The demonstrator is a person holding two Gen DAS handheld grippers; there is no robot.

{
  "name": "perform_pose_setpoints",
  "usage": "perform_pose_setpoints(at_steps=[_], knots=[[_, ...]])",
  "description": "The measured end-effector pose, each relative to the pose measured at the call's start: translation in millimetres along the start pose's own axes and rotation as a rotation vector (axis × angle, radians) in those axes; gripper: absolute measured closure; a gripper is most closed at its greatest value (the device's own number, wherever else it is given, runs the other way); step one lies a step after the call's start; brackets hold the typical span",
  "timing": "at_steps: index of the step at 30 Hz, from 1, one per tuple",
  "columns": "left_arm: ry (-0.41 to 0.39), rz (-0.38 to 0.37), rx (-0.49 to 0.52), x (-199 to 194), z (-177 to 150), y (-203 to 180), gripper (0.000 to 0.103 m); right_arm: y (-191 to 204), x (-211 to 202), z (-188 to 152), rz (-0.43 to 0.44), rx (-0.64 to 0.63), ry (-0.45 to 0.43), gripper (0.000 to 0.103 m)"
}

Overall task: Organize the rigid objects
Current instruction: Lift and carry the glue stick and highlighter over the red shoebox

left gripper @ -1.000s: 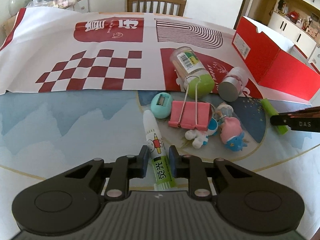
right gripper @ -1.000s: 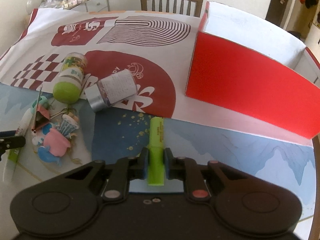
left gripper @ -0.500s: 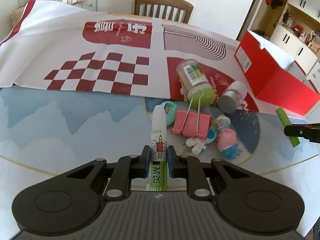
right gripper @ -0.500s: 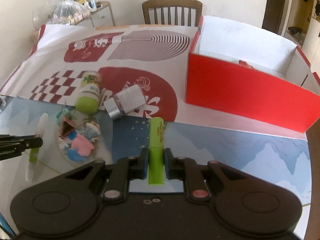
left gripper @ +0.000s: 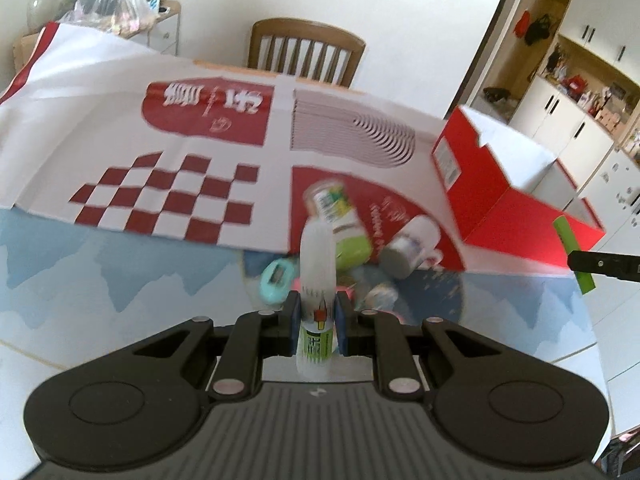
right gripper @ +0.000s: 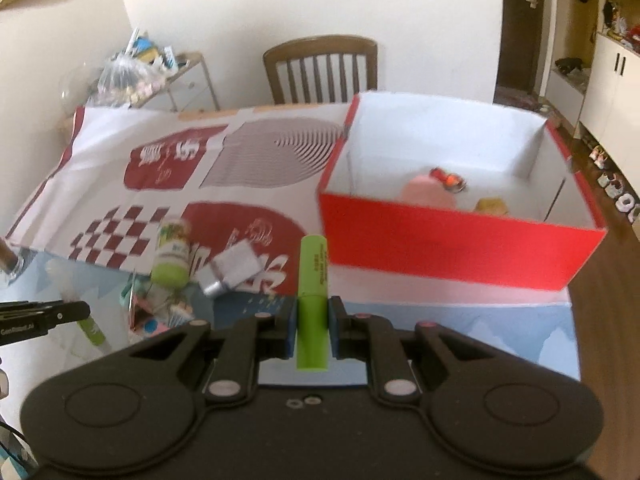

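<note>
Above the table (left gripper: 80, 280), a white glue stick (left gripper: 317, 256) is clamped between the closed pads of the left gripper (left gripper: 316, 322), its rounded cap pointing forward and its green-labelled end sticking out behind the pads. A green highlighter (right gripper: 314, 280) is pinched in the same way by the right gripper (right gripper: 313, 326) — a straight plastic barrel, with its cap end toward the red box (right gripper: 460, 248).

The box stands to the right on the paper sheet (right gripper: 100, 184); it is open-topped cardboard, red outside and white inside, and a pink rounded thing (right gripper: 428, 194), a yellowish one (right gripper: 493, 205) and a small orange piece (right gripper: 446, 176) are seen on its floor. Its near wall stands between the highlighter and the inside.

Below the glue stick a blurred heap is left on the table: a lime-capped bottle (left gripper: 340, 220) lying on its side, a small jar (left gripper: 408, 250) with a grey lid just beside it, a teal oval item (left gripper: 276, 280), and pink pieces that cannot be made out.

The sheet is printed in dark red — checks, stripes, characters — over a glossy blue-and-white tabletop. A wooden slat-backed chair (left gripper: 306, 54) is set at the far edge.
</note>
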State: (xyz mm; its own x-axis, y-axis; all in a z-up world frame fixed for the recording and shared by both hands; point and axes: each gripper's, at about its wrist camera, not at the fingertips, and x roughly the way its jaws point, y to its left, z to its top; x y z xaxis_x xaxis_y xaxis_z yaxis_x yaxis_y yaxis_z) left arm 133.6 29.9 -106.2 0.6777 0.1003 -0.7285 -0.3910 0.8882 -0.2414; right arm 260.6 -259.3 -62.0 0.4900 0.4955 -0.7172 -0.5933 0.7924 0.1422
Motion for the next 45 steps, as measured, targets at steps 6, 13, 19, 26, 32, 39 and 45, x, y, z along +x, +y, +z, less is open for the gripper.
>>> perform_pose_setpoints(at_steps=[6, 13, 19, 26, 32, 39, 45], knots=[[-0.038, -0.061, 0.026, -4, 24, -29, 0.086, -22, -13, 19, -0.034, 0.01, -0.067, 0.088], [-0.06, -0.153, 0.063, 7, 61, -70, 0.086, -54, -26, 44, -0.084, 0.021, -0.147, 0.088], [-0.044, -0.225, 0.1, 24, 91, -112, 0.086, -84, -19, 61, -0.124, 0.028, -0.159, 0.088], [-0.065, -0.269, 0.162, 36, 129, -166, 0.086, -116, -7, 78, -0.164, 0.057, -0.159, 0.088], [-0.054, -0.261, 0.22, 58, 153, -207, 0.086, -139, 3, 88, -0.191, 0.047, -0.15, 0.088], [0.024, -0.251, 0.278, 89, 163, -246, 0.086, -156, 15, 89, -0.166, 0.05, -0.12, 0.088], [0.094, -0.198, 0.327, 129, 161, -266, 0.086, -162, 38, 87, -0.168, 0.017, -0.063, 0.088]])
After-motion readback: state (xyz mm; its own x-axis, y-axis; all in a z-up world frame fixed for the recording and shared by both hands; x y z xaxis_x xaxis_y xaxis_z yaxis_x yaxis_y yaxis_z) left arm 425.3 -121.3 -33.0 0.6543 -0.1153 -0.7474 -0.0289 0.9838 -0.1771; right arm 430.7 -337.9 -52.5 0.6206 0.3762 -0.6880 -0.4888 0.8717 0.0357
